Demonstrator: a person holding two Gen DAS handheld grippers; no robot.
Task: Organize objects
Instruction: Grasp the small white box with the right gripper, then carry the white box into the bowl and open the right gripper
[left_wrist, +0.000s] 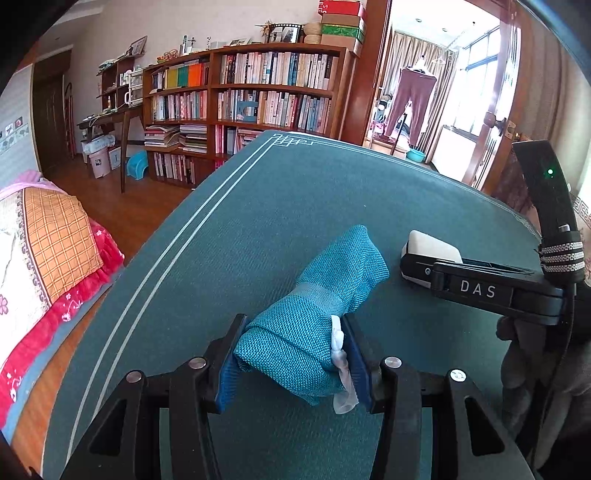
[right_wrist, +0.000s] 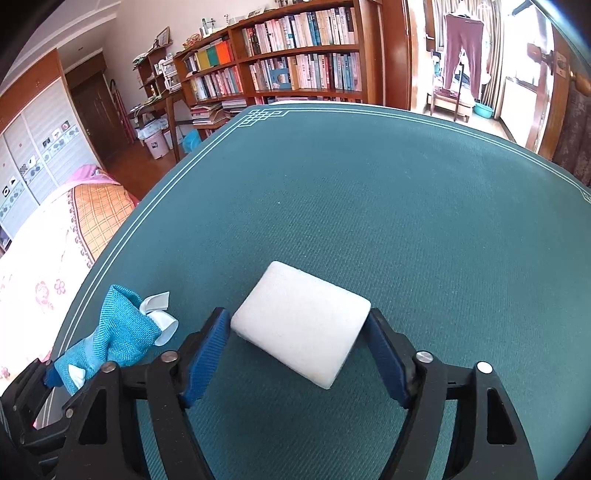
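Observation:
A teal woven cloth pouch with a white ribbon lies low over the green table mat. My left gripper is shut on its near end, with a blue pad against each side. A white rectangular block sits on the mat to the right of the pouch. My right gripper has its pad tips against the block's two side corners. In the left wrist view the right gripper reaches in from the right with the white block at its tip. The pouch shows at the lower left of the right wrist view.
The mat has white border lines and covers the whole table. A bed with a patterned quilt stands close on the left. Bookshelves line the far wall. A gloved hand holds the right gripper's handle.

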